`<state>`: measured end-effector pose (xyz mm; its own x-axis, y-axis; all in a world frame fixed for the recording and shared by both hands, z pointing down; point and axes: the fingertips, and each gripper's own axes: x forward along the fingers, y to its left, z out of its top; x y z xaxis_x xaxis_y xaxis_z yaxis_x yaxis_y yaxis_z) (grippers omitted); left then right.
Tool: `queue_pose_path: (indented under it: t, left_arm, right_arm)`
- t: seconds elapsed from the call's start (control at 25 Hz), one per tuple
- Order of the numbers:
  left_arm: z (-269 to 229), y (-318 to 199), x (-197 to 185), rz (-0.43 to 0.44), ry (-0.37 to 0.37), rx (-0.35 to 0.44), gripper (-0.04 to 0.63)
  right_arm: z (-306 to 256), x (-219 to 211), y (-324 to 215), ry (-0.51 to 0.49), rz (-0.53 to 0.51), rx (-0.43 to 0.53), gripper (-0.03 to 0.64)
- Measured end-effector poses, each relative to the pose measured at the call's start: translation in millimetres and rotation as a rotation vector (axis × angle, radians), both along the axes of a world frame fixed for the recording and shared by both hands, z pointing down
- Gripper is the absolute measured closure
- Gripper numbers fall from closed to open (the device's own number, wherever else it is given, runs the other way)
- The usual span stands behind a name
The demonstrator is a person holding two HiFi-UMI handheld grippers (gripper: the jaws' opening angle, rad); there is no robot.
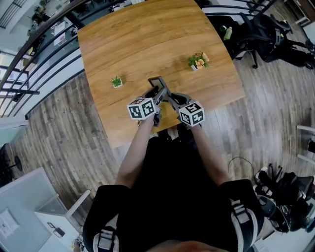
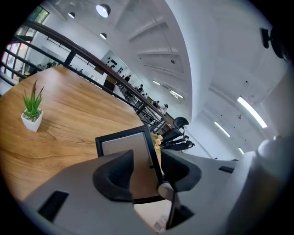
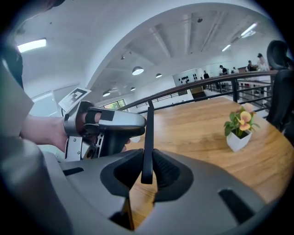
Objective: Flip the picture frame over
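Over the table point(image 1: 147, 39), right gripper point(image 3: 147, 161) pinches the upright frame point(image 3: 148, 133) by its thin edge, left gripper point(image 2: 148, 169) open around it; frame may slip or twist out.

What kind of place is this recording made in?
Probably an open-plan office, perhaps a mezzanine: a wooden table, a black railing, an office chair and ceiling lights.
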<state>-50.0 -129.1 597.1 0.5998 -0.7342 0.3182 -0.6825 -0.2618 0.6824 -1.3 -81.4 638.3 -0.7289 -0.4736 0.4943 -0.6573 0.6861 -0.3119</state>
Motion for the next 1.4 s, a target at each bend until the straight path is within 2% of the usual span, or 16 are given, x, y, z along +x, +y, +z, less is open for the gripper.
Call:
queue_pose_path:
  t: [0.2,0.48,0.68,1.0,1.08,1.16,1.4]
  left_arm:
    - [-7,-8,5,-0.021,0.090,-0.012,0.413]
    - [-7,-17,10,-0.031,0.124,-0.049,0.413]
    - [-5,-16,11,-0.056,0.176,-0.091,0.413]
    - [-1,-20,7,-0.085,0.164,-0.124,0.414]
    - [1,-21,4,-0.104,0.168,-0.131,0.414]
    - [3,-22,2,-0.120,0.186,-0.136,0.449]
    - [0,-22,0,-0.152,0.290,-0.129,0.468]
  right_arm:
    - [-4,-5,-4,0.068,-0.021,0.066,0.543]
    - [-14,-2,-12,0.175,-0.030,0.181,0.541]
    - [-23,-3,-10,0.290,-0.055,0.315,0.538]
    - [-27,-7,-7,0.428,-0.098,0.450,0.529]
    - [-29,-10,-6,0.447,-0.117,0.478,0.528]
    - [-30,-10,-6,0.456,-0.124,0.491,0.528]
    - [-33,-10,-6,0.443,-0.126,0.492,0.523]
